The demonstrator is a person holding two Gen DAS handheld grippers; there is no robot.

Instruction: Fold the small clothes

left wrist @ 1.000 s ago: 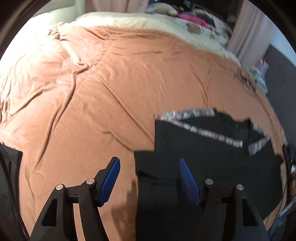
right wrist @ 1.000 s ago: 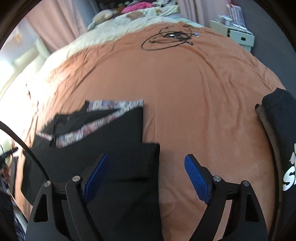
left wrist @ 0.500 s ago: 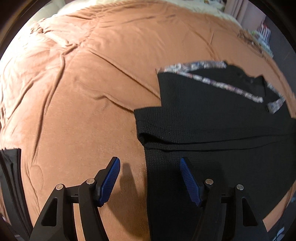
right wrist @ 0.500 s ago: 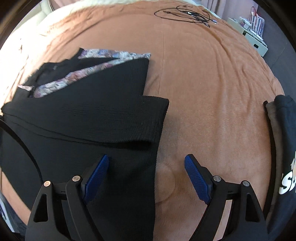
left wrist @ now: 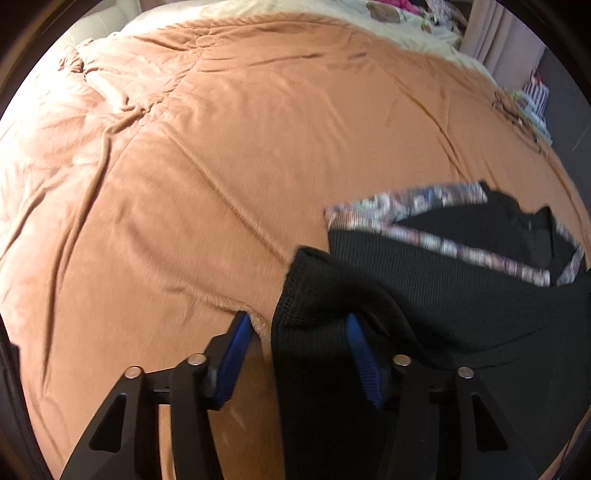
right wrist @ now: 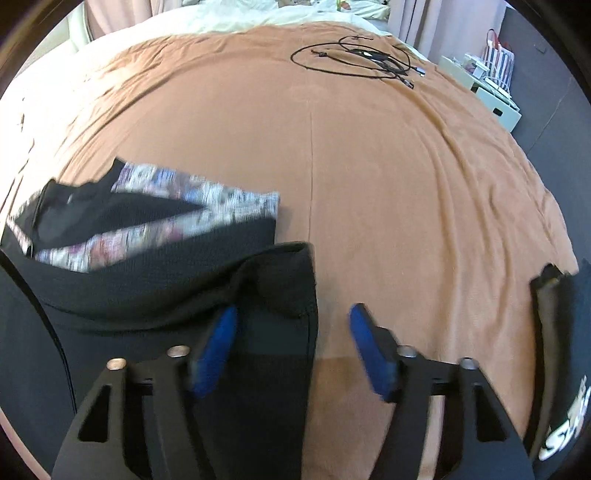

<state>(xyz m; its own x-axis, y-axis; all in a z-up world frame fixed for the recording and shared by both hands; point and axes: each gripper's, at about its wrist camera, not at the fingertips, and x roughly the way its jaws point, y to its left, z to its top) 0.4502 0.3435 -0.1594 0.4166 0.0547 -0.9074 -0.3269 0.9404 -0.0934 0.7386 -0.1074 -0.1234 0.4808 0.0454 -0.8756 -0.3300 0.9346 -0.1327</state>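
Note:
A black knit garment [left wrist: 424,291] with a patterned neck trim [left wrist: 413,206] lies on the orange bedspread [left wrist: 221,166]. My left gripper [left wrist: 299,325] is open, low on the bed, and straddles the garment's left edge: the right finger is under a raised fold, the left finger presses the bedspread. In the right wrist view the same garment [right wrist: 155,273] has its right edge lifted over the left finger of my open right gripper [right wrist: 291,317]. The right finger [right wrist: 369,350] rests on bare bedspread.
A tangle of black cables [right wrist: 354,59] lies at the far side of the bed. A dark printed garment [right wrist: 565,350] sits at the right edge. White boxes and bags [right wrist: 491,85] stand beyond the bed. Cream bedding [left wrist: 332,11] lies at the head.
Both grippers have dropped onto the bed and pushed forward into the garment's side edges. The edges now bunch up over the inner fingers. Both jaws look a little narrower.

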